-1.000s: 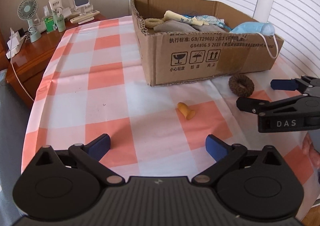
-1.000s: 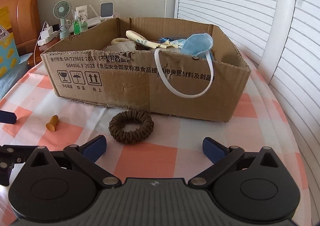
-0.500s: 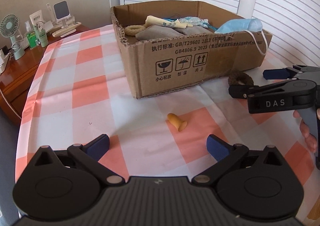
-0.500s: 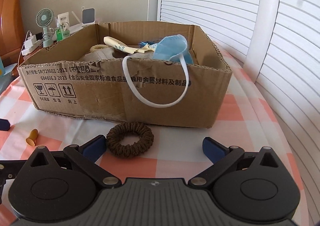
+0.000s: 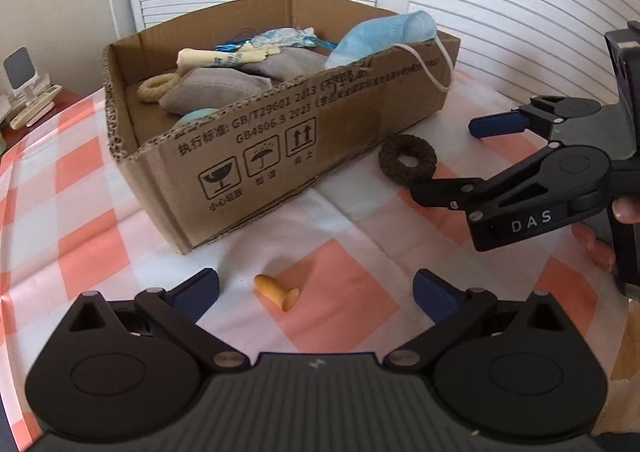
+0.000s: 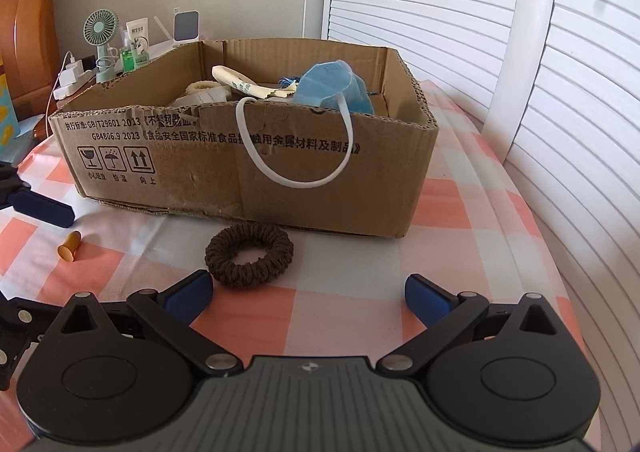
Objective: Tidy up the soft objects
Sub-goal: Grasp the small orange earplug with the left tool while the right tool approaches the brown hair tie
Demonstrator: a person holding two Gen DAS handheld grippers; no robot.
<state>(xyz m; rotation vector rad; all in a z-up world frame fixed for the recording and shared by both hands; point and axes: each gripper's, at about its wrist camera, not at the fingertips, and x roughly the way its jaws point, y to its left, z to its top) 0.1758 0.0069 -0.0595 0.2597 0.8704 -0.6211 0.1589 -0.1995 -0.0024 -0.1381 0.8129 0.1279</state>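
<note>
Scrunchie (image 6: 249, 255) — brown, lying flat on the checked tablecloth (image 6: 448, 208) just in front of the cardboard box (image 6: 248, 164) — sits just ahead of your right gripper (image 6: 306, 294), jaws spread wide and empty. Left of the box's front corner lies an orange earplug (image 5: 277, 291), between the spread fingers of your left gripper (image 5: 316, 294). A blue face mask (image 6: 334, 86) hangs over the box rim.

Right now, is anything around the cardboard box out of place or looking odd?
Yes. A blue face mask lies half over the rim of the brown cardboard box, its white ear loop dangling down the outside. A brown knitted hair scrunchie and a small orange earplug lie loose on the checked tablecloth, outside the box.
</note>
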